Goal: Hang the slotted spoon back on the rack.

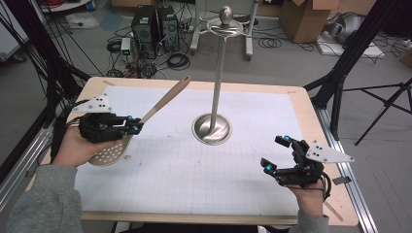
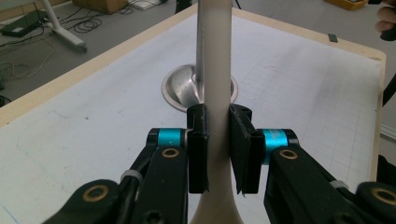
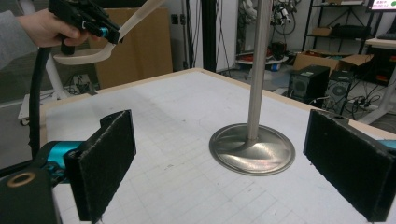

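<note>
A beige slotted spoon point(image 1: 160, 104) is held up off the table at the left, with my left gripper point(image 1: 136, 125) shut on its handle close to the perforated bowl point(image 1: 111, 154). In the left gripper view the pads clamp the pale handle point(image 2: 217, 93), which rises toward the steel stand. The spoon's handle tip points up and right toward the pole. A steel utensil stand point(image 1: 212, 128) with a tall pole and a ball top point(image 1: 225, 14) stands mid-table. My right gripper point(image 1: 276, 154) is open near the table's right front, with nothing between its pads point(image 3: 105, 163), and faces the stand's base point(image 3: 252, 149).
A white grid mat point(image 1: 194, 160) covers the wooden table point(image 1: 311, 111). Black tripod legs point(image 1: 350, 53) stand off the right edge and a dark frame point(image 1: 29, 58) off the left. Computers, cables and boxes lie on the floor behind the table.
</note>
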Tool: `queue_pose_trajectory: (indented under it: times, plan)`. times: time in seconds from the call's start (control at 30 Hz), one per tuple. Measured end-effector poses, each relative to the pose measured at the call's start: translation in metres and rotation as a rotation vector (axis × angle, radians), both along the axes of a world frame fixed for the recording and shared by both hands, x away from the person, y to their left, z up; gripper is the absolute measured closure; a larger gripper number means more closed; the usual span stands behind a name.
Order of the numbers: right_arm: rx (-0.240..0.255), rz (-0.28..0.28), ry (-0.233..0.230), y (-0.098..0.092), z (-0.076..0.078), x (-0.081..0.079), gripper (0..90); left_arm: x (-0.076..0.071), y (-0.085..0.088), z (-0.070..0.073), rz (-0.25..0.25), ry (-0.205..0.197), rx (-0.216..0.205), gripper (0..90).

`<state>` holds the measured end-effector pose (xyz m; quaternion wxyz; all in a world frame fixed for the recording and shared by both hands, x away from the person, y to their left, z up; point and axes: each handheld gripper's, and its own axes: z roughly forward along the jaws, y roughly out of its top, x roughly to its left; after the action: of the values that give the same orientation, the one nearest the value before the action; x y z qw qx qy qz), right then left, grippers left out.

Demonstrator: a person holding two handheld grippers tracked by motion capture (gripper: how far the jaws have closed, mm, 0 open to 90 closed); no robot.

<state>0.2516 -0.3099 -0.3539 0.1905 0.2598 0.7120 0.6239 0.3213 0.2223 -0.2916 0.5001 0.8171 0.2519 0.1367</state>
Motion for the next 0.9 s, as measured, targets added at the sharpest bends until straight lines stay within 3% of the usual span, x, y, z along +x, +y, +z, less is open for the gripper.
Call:
queue_pose_trajectory:
  times: [0.23,0.33,0.5,0.9]
  plan:
    - [0.003,0.003,0.002,-0.001,0.000,-0.001,8.2,0.001,0.002,0.007,0.006,-0.007,-0.032,77.6]
    - [0.004,0.004,0.001,-0.001,0.000,-0.001,8.2,0.001,0.000,0.009,-0.001,-0.003,-0.020,77.6]
    - [0.005,0.003,-0.002,-0.001,0.000,-0.001,8.2,0.000,-0.001,0.011,-0.010,-0.010,-0.039,77.6]
    - [0.008,0.007,-0.002,-0.001,0.000,-0.002,8.2,0.003,-0.001,0.031,-0.012,-0.034,-0.046,77.6]
